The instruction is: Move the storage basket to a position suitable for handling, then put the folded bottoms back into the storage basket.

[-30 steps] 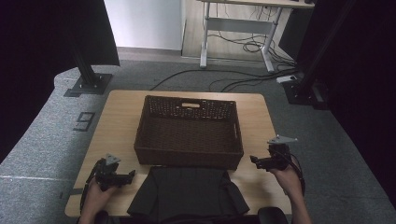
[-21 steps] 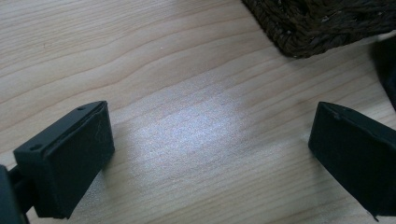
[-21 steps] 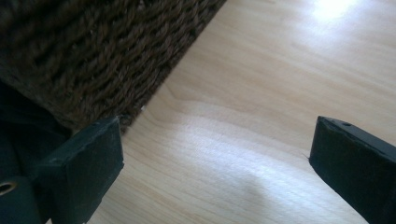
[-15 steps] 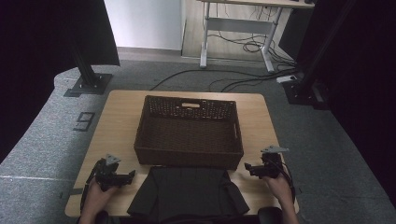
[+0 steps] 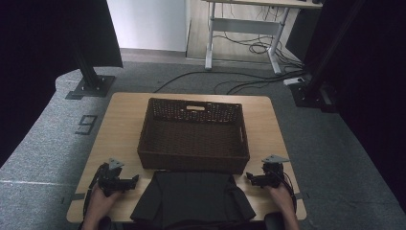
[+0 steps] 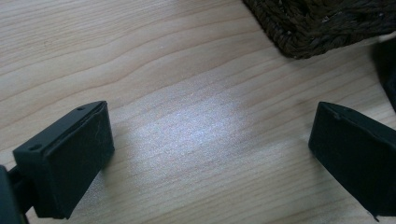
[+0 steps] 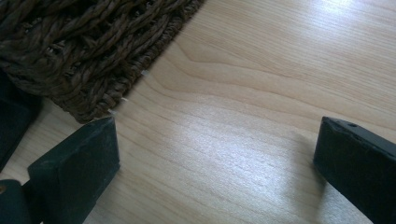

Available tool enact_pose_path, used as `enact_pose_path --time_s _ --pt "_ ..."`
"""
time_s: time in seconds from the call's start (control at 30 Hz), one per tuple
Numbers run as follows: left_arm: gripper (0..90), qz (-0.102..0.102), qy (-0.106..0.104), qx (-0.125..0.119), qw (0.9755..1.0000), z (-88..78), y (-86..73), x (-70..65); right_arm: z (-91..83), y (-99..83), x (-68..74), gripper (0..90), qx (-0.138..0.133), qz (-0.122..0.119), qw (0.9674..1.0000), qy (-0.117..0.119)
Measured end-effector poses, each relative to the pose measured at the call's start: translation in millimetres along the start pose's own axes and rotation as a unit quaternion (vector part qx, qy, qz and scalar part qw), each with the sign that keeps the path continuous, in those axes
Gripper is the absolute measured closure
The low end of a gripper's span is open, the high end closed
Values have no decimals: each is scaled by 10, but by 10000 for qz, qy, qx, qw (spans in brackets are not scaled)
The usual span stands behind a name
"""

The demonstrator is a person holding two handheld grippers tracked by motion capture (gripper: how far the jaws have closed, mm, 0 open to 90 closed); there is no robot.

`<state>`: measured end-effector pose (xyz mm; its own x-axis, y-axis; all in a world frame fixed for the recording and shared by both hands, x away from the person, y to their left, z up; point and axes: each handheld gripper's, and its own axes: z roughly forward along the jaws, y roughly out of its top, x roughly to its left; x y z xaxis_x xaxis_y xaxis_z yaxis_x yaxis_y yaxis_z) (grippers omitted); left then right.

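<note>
A: Your left gripper [image 5: 131, 180] sat near the front left corner of the wooden table [image 5: 119, 124]. Its jaws were wide apart and held nothing. In the left gripper view there was just bare wood between them.

B: Your right gripper [image 5: 251, 178] was the same near the front right corner, wide and with nothing in it. The folded black shirt [image 5: 191, 196] lay between your two grippers at the front edge of the table. Its top edge was right up against the front wall of the brown woven basket [image 5: 191, 165].

A: I think your job there was to grab the shirt and lift it into the basket. So you needed to slide each gripper in from its side, low and flat on the wood.

B: Yes. One jaw had to go under the cloth and one over it. You did well to take all the layers, not just the top one, or the fold could fall open.

A: You also had to watch the basket corners. In the right gripper view the corner [image 7: 70, 46] was very near one jaw. A bump there could push the basket away.

B: And you needed to close both grippers together, so the shirt came up flat.
</note>
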<state>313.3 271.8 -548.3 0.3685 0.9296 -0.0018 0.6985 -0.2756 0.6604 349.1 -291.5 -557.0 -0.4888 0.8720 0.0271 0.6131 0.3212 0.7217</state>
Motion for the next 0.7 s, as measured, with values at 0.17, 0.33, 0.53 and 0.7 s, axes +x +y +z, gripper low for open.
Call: enact_pose_path --time_s 0.17,0.33,0.53,0.7 --pt "0 12 -4 12 10000 6 10 -9 17 7 37 0 40 -99 9999 -49" --pt "0 4 1 9 10000 10 13 -13 19 9 38 0 41 -88 9999 -58" --pt "0 -6 9 9 10000 11 14 -16 18 9 38 0 39 -86 9999 -57" --pt "0 -31 28 13 10000 12 16 -23 15 8 35 0 32 -68 10000 -45"
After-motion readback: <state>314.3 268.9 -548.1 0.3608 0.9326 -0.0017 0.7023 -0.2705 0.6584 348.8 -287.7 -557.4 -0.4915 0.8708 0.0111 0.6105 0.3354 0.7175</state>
